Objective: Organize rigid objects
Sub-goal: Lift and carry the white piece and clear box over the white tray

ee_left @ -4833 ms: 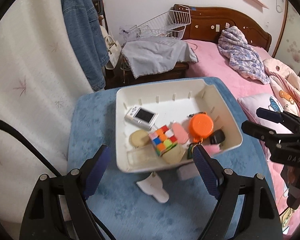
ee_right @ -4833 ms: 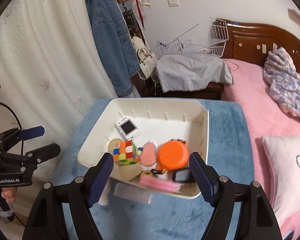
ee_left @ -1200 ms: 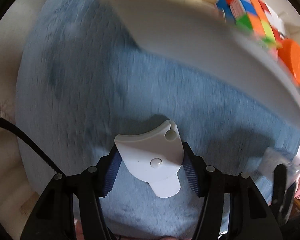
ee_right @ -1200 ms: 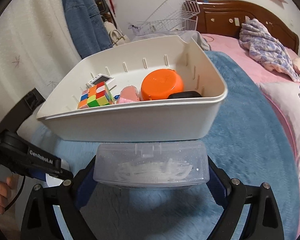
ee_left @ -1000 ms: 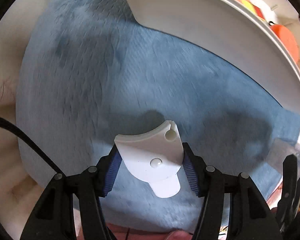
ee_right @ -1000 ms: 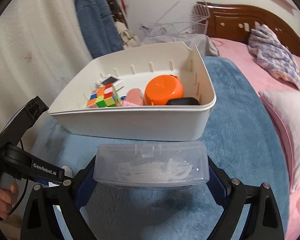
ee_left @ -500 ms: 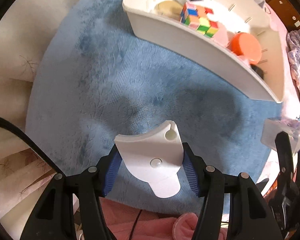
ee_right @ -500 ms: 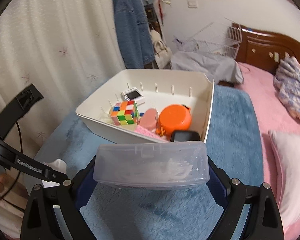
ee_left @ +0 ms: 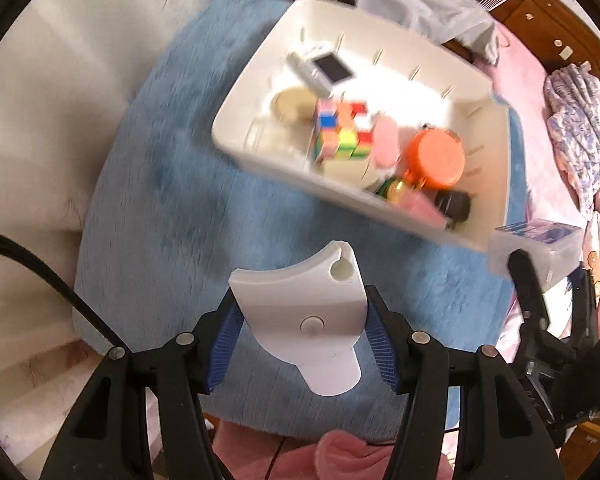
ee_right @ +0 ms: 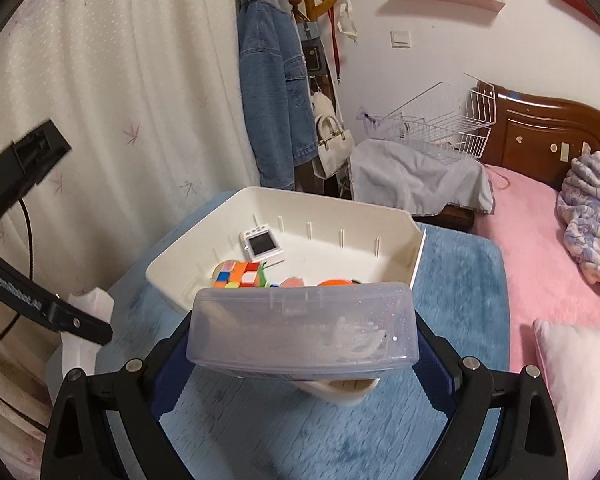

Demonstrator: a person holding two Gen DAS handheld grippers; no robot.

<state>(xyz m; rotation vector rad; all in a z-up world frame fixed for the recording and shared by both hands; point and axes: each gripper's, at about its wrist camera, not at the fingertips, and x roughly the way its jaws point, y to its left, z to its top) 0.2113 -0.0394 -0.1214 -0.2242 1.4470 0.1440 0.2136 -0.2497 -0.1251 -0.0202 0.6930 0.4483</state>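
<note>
My left gripper points down over the blue rug and is shut on a white plastic bracket with a round hole at one corner. My right gripper is shut on a clear plastic box with white bits inside, held above the rug near the bin's front. The white bin lies ahead of both. It holds a colourful puzzle cube, an orange round case, a small white device, a beige disc and a black item. In the left view the clear box shows at the right edge.
The blue rug covers a low surface beside a pink bed. A white curtain hangs on the left, with a denim jacket on a coat stand. A wire basket sits on a grey-draped stand behind the bin.
Both grippers have risen from the rug with their loads. The bin now looks smaller and farther in the left view, and the right view looks down into it.
</note>
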